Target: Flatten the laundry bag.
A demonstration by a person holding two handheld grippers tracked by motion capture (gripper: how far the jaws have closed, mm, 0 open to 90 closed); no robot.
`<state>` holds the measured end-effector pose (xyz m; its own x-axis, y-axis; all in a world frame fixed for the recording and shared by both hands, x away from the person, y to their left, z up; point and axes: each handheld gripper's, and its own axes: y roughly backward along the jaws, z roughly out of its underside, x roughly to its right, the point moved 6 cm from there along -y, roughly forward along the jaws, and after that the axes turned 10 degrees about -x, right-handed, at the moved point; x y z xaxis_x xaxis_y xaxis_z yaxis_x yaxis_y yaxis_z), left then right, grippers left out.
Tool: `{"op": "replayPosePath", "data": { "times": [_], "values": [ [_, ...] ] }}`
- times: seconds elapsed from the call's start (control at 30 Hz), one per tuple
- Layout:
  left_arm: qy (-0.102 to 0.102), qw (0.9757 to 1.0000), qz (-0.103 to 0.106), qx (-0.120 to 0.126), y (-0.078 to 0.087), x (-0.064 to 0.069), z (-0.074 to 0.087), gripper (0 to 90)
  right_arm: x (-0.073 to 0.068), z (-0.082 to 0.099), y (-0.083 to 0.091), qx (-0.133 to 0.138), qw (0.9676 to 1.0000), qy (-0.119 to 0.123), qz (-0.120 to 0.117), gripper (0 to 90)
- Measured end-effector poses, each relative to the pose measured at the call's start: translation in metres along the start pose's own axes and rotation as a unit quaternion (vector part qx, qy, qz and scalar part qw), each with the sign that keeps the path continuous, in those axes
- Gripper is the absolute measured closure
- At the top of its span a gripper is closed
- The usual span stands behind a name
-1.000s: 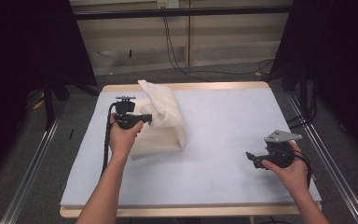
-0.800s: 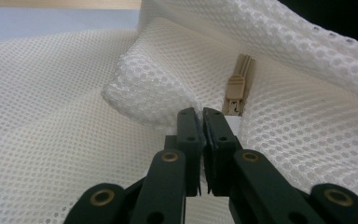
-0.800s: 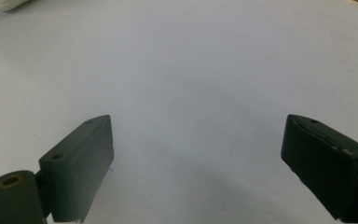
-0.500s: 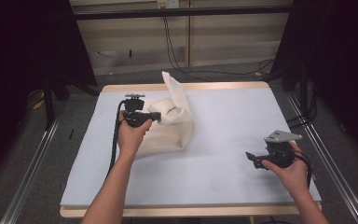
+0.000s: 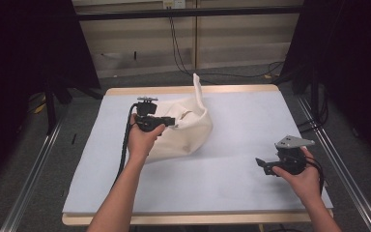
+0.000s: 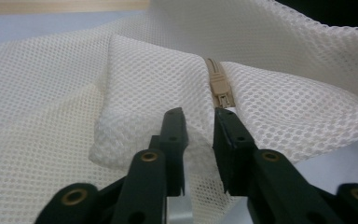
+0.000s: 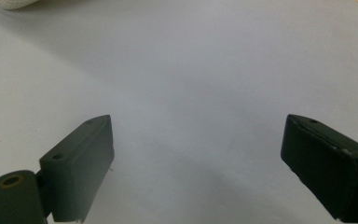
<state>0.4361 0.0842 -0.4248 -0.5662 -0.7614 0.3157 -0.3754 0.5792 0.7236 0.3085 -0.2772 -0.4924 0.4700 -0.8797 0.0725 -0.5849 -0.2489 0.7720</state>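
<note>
L gripper point(image 6: 199, 122) at mesh laundry bag point(image 5: 186, 133), jaws just been opening (mesh between, grip released). R gripper point(image 7: 196, 158) wide open over table point(image 5: 251, 159).

Thing: cream mesh laundry bag point(image 5: 186, 135)
Fabric: fine open net, soft and crumpled
Zip: beige, pull point(image 6: 220, 88) visible among folds
Pose: slumped heap, one corner standing upright
Place: far-left part of worktop point(image 5: 251, 179)

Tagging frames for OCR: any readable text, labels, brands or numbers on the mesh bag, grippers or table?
None readable.
Mesh bag: plain white netting, no label or print visible.
Zipper pull: beige, no marking legible.
Left gripper and right gripper: black jaws, no lettering.
Table: bare pale surface, no signs.
Wall outlet: too small to read.
</note>
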Motion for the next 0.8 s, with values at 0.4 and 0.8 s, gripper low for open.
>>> {"op": "replayPosePath", "data": {
  "times": [0.4,0.8],
  "values": [
    [-0.018,0.9997,-0.014,0.007,0.000,-0.005,0.000,36.5,-0.001,0.000,-0.001,-0.002,1.0000,0.001,0.000,9.1],
    [-0.024,0.9987,-0.038,-0.026,0.000,-0.019,0.008,32.5,-0.001,0.001,-0.001,-0.004,1.0000,0.001,0.002,9.1]
  ]
}}
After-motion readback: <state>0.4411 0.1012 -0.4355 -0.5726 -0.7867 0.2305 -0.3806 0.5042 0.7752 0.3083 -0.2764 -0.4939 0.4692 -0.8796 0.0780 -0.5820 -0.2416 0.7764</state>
